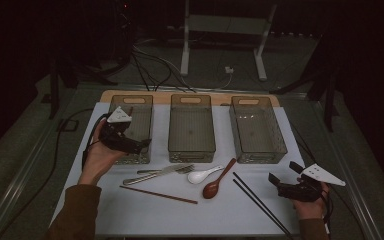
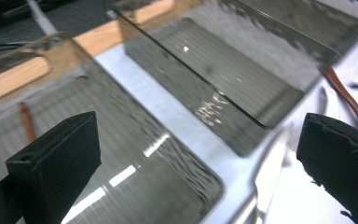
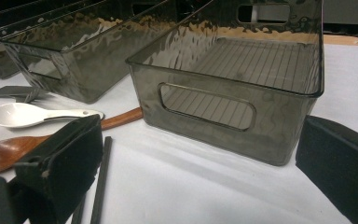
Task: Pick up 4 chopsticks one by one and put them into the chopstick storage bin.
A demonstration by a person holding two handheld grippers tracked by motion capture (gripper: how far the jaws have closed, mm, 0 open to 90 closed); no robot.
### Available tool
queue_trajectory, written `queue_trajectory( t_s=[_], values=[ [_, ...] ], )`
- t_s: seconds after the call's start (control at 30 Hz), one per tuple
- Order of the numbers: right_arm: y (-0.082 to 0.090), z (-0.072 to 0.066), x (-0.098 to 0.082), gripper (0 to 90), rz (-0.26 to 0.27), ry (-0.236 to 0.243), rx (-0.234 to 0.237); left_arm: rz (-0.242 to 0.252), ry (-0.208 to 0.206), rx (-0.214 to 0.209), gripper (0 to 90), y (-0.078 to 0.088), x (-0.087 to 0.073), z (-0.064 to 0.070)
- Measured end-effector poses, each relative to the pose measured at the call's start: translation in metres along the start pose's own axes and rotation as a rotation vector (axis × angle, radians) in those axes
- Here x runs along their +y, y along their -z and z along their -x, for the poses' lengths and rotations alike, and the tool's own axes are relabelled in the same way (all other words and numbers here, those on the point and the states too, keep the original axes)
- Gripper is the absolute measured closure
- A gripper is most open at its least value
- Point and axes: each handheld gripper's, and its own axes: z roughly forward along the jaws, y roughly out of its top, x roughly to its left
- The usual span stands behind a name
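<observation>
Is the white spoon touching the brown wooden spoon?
Cannot tell. In the high view the white spoon lies close beside the wooden spoon; the right gripper view looks along them too flatly to show contact or a gap.

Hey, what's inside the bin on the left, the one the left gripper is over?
The left bin holds one reddish-brown stick, probably a chopstick, lying near its far end. The left gripper, open, and the hand cover part of the floor in the high view.
</observation>
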Motion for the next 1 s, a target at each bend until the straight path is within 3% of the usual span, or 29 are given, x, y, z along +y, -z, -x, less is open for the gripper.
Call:
queue_trajectory(
  t_s=[0.17, 0.57, 1.0],
  values=[
    [0.0, 0.0, 0.0, 1.1, -0.002, 0.001, 0.001, -0.01, -0.037, -0.042, 0.7, 0.003, -0.003, 0.012],
    [-0.001, 0.0, -0.001, 1.1, -0.006, -0.002, -0.001, -0.091, -0.132, -0.138, 0.7, 0.002, -0.021, 0.036],
    [-0.001, 0.0, -0.001, 1.1, -0.006, -0.002, -0.003, -0.155, -0.202, -0.199, 0.8, -0.008, -0.035, 0.057]
  ],
)
